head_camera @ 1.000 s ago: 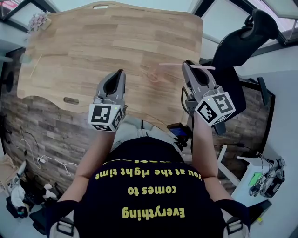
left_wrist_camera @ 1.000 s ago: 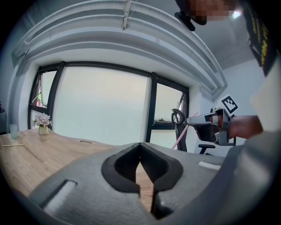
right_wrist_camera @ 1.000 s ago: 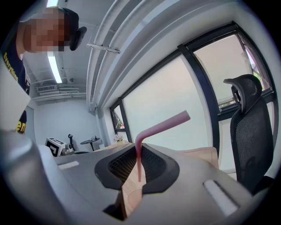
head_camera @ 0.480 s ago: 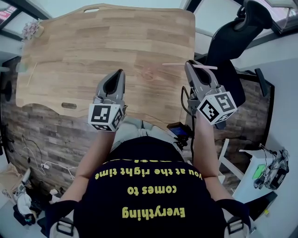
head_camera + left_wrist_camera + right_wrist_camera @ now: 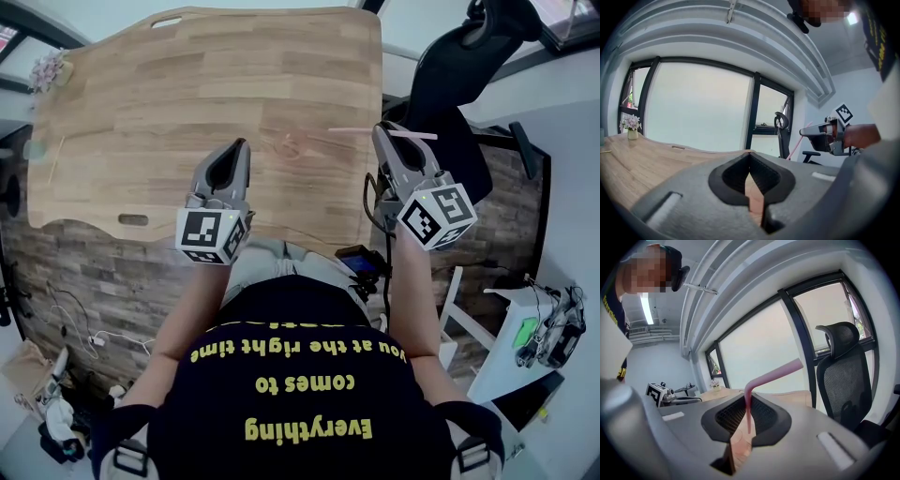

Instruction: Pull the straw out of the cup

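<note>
Pink straw (image 5: 774,373) clamped upright between right tongs (image 5: 747,399), bent end above; left tongs (image 5: 750,158) closed, empty

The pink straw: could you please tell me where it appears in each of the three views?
Head view: the pink straw lies crosswise at the right gripper's tip, right of centre.
Left gripper view: the straw is a slanted pink line at centre right, at that gripper's tip.
Right gripper view: the straw is central, between the jaws, bending toward upper right.
Shared landmark: the black office chair.
</note>
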A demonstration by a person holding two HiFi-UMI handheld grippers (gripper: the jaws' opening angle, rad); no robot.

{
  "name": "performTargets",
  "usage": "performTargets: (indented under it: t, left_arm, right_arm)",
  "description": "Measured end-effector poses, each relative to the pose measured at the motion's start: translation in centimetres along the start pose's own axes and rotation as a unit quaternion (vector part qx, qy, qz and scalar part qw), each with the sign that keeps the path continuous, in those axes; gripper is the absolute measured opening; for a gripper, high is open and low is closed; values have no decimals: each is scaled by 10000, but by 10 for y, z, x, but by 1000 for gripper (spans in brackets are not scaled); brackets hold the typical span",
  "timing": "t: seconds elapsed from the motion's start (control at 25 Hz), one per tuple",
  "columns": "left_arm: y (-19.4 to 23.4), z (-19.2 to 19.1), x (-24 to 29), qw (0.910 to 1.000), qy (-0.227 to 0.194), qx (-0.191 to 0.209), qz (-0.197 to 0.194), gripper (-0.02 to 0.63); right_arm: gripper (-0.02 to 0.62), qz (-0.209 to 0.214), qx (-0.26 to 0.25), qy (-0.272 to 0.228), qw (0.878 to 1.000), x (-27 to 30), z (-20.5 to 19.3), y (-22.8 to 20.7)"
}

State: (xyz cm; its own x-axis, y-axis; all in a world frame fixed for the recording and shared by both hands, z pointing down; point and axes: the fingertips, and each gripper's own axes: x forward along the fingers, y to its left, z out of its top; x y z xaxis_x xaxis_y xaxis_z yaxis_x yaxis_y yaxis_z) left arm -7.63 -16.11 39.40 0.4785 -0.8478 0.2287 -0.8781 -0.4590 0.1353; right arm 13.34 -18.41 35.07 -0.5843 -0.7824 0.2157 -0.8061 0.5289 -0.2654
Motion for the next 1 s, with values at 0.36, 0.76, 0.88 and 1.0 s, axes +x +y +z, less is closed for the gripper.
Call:
performTargets:
  t: [0.36, 0.76, 0.88, 1.0]
  left_arm:
    - [-3, -10, 8, 9999, 110, -38, -59, 0]
    - [-2, -22, 16, 9997, 234, -107, -61, 0]
    - [-1, -25, 18, 9996, 267, -119, -56, 0]
    - [0, -27, 18, 9995, 295, -123, -61, 0]
  right_arm:
    - [38, -23, 89, 360, 9993, 0, -26, -11]
    - [38, 98, 23, 941, 9955, 7, -57, -11]
    - [38, 207, 38, 1116, 9935, 10, -65, -8]
    - [38, 280, 46, 1309, 9910, 14, -75, -6]
